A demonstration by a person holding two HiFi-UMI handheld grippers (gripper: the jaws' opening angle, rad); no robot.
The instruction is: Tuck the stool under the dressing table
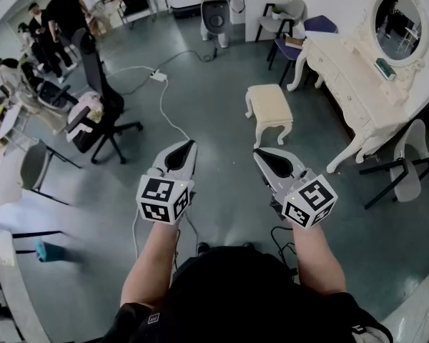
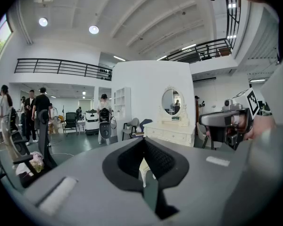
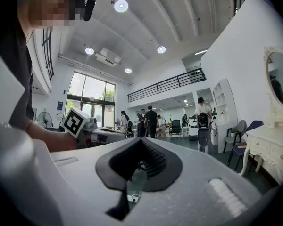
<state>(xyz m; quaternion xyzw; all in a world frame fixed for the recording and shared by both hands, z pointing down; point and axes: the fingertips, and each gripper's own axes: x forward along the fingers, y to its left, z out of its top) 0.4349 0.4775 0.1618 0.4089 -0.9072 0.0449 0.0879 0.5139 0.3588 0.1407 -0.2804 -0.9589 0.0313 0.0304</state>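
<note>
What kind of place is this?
Probably a big lab or workshop hall, not a home: the dressing table and stool stand on a grey floor, with a black office chair and a railed upper walkway.

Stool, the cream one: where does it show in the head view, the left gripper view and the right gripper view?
Head view: stool upper centre, left of the dressing table.
Left gripper view: only a cream sliver through the jaws' notch, low centre.
Right gripper view: not visible.
Shared landmark: the dressing table, right of centre in the left gripper view, at the right edge in the right gripper view.
</note>
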